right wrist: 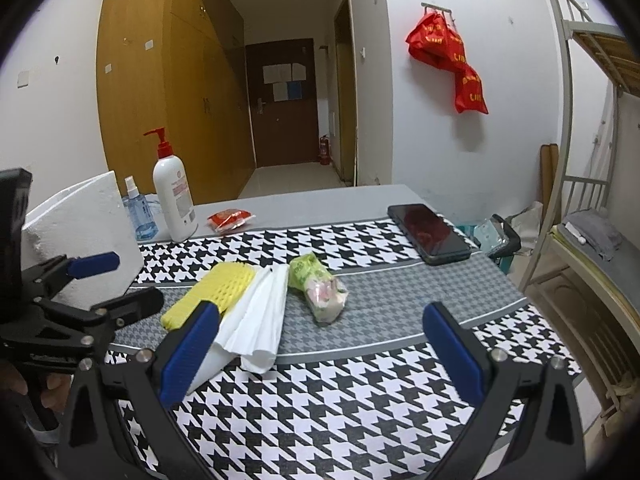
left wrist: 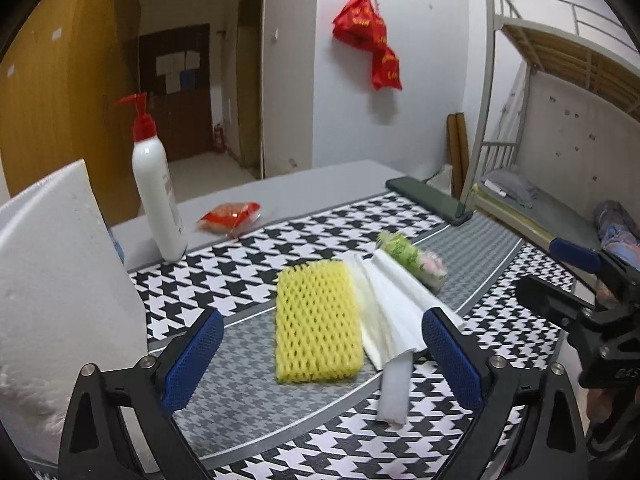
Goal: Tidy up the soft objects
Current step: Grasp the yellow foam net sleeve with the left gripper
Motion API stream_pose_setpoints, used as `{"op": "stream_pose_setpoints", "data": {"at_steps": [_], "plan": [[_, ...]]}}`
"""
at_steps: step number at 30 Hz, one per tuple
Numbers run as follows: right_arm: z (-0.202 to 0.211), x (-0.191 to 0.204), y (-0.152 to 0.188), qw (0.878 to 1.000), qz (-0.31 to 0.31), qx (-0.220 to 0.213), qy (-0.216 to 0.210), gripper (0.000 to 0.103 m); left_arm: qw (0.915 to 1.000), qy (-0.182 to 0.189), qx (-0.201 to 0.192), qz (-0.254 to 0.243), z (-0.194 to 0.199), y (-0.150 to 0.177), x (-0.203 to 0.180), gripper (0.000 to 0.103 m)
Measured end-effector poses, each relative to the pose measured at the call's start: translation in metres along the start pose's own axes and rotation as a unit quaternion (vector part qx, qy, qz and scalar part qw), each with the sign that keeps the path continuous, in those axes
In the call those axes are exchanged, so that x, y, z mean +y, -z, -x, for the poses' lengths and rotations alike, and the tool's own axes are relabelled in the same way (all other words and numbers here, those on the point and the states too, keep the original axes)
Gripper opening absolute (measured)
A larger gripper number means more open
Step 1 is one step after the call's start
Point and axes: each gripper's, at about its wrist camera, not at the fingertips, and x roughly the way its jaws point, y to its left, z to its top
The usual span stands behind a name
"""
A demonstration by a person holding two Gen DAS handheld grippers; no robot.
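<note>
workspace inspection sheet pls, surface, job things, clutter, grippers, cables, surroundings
surface: houndstooth cloth over a grey table.
job's things: yellow foam net, white folded paper and green tissue pack side by side.
clutter: pump bottle, spray bottle, red packet, phone, white foam block.
grippers: left gripper and right gripper open, empty.
cables: nothing seen.
surroundings: bunk bed, red bags on wall.

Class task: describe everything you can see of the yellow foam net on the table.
The yellow foam net is a soft, flat rectangular sleeve of diamond-mesh foam, lying on the grey band of the houndstooth mat. Its right edge meets the folded white paper, with a slight overlap. It lies ahead of the left gripper, between the open fingers, untouched. From the right wrist view it looks slightly puffed, not crushed.
</note>
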Motion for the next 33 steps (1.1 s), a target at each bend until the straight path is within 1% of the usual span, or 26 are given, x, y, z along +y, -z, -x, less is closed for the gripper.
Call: {"op": "stream_pose_setpoints", "data": {"at_steps": [2,3,6,10,12,14,16,18,21,22,25,31,33], "plan": [[-0.004,0.001,0.001,1.0,-0.001,0.006,-0.004,0.103,0.9999,0.004,0.009,0.004,-0.006,0.0,0.002,0.097],[-0.007,0.001,0.001,1.0,-0.002,0.01,-0.007,0.103,0.9999,0.005,0.014,0.005,-0.009,0.001,0.003,0.092],[-0.017,-0.001,0.003,1.0,-0.008,0.023,-0.017,0.103,0.9993,0.014,0.034,-0.001,-0.02,0.003,0.001,0.085],[-0.026,-0.002,0.004,0.999,-0.008,0.039,-0.023,0.103,0.9987,0.013,0.048,0.005,-0.032,0.004,0.003,0.081],[-0.027,-0.001,0.004,0.999,-0.007,0.041,-0.03,0.103,0.9983,0.01,0.057,0.008,-0.037,0.004,0.004,0.075],[-0.029,0.0,0.004,0.999,-0.004,0.041,-0.035,0.103,0.9977,0.009,0.066,0.009,-0.042,0.005,0.004,0.072],[-0.03,0.002,0.004,0.998,0.0,0.042,-0.038,0.103,0.9973,0.009,0.073,0.005,-0.046,0.006,0.003,0.066],[-0.032,0.003,0.003,0.998,0.004,0.042,-0.038,0.103,0.9963,0.014,0.085,0.0,-0.052,0.007,0.003,0.056],[-0.032,0.002,0.001,0.998,0.003,0.039,-0.04,0.103,0.9948,0.017,0.1,0.0,-0.059,0.01,0.002,0.048],[-0.033,0.002,0.001,0.998,0.002,0.039,-0.044,0.103,0.9945,0.016,0.103,-0.002,-0.061,0.011,0.002,0.047],[-0.035,0.003,0.0,0.998,0.009,0.042,-0.049,0.103,0.9946,0.013,0.103,-0.002,-0.061,0.012,0.003,0.044],[-0.038,0.009,-0.003,0.997,0.027,0.044,-0.055,0.103,0.994,0.012,0.109,0.002,-0.063,0.012,0.005,0.036],[-0.04,0.01,-0.003,0.997,0.031,0.047,-0.055,0.103,0.9938,0.011,0.111,0.0,-0.064,0.012,0.005,0.029]]}}
